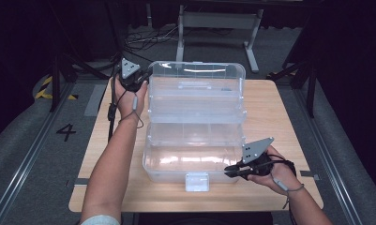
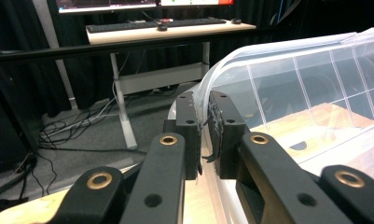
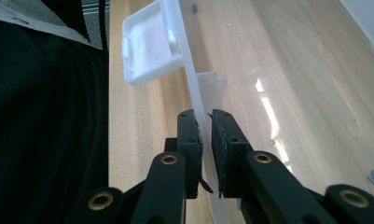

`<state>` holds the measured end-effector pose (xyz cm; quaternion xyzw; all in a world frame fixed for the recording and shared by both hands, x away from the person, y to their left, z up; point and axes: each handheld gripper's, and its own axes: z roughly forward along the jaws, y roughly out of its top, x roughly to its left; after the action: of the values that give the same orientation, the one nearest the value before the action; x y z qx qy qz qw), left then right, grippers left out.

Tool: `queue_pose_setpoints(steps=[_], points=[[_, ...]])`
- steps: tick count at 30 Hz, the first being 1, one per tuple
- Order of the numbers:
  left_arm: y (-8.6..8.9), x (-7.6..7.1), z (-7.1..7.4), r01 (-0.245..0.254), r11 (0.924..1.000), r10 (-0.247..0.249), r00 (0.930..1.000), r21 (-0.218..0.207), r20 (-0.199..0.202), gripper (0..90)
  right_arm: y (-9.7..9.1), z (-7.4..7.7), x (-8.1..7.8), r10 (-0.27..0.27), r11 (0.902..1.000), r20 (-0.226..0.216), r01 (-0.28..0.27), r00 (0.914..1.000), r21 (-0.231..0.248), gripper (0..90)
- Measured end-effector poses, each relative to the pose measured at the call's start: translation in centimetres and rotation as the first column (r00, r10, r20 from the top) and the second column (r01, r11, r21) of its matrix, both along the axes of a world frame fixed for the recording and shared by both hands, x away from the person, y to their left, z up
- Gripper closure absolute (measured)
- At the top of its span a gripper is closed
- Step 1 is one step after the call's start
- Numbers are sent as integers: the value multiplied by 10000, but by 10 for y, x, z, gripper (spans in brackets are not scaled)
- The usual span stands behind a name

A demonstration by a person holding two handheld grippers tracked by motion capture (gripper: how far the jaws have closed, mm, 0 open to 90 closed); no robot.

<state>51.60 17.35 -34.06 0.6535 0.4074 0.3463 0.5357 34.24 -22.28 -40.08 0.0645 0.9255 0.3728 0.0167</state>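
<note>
Dark curtained room, grey carpet, cables on the floor at the top of the high view, a pale wooden bench (image 1: 279, 122) in the middle of the frame. Centred on it, a clear plastic organiser box (image 1: 195, 154), open: base toward the lower centre with its white latch (image 1: 197, 182) at the near edge, lid (image 1: 197, 91) swung up and back toward the upper centre, a divider grid visible through it in the left gripper view.

Left claw (image 1: 146, 76) at the upper left corner of the lid, jaws narrow, pinching the lid's curved rim (image 2: 204, 109) between the pads. Right claw (image 1: 231, 170) at the lower right of the base, jaws likewise narrow, closed on the thin front wall (image 3: 204, 135), latch hanging just beyond.

Risks, as judgement only. Thin, smooth, flexible plastic held only at an edge: likely to slip out of the pads under any pull not in line with the wall. Two grips at opposite corners: twisting of the box if the hands move at different rates, strain on the hinge. Lid released or lost from the left pinch: likely to drop shut onto the base, possibly onto the right claw. Light empty box: apt to slide across the bench or tip toward the near edge if dragged by the front wall alone.
</note>
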Motion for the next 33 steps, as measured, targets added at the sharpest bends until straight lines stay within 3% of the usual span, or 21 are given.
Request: queue_pose_setpoints(steps=[16,23,33], points=[[2,12,-11,55,9995,-55,10000,-323,4,830,-1,-1,0,-39,10000,-89,39,10000,60,823],[4,20,-18,94,9970,-108,9998,-770,-179,827,-1,-1,0,-75,9999,-116,76,9999,82,822],[5,26,-23,226,9960,-239,9996,-867,-146,823,-1,-1,1,-49,9999,-118,51,9999,112,821]])
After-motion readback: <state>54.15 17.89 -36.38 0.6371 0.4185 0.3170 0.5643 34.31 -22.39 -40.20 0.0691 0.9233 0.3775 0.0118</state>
